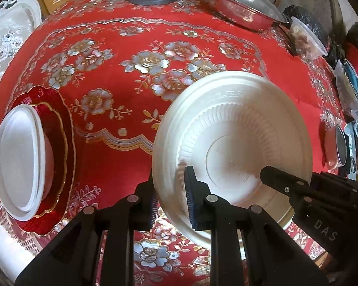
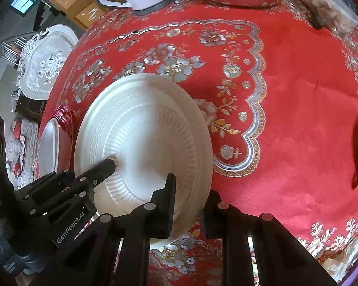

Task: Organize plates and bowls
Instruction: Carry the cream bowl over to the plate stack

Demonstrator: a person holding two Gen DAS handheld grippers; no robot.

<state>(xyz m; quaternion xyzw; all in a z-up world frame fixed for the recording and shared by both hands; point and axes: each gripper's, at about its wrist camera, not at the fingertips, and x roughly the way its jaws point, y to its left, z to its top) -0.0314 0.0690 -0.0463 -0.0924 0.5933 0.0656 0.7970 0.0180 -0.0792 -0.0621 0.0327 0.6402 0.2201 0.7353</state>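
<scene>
Above the red worktop point(image 1: 131, 90) | white plate point(image 1: 231, 147) tilted, off the cloth | left tongs point(image 1: 171, 205) and right tongs point(image 2: 186, 207) each pinching its near rim | risk: uneven pull bends plate, rim slips.

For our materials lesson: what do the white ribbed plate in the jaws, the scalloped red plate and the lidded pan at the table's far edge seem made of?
White ribbed plate: probably foam or thin plastic; matte, moulded ridges.
Scalloped red plate: perhaps glossy plastic or glass; shiny ribbing, gold trim.
Lidded pan: polished metal, likely steel, mirroring the cloth; its lid looks like clear glass.
</scene>
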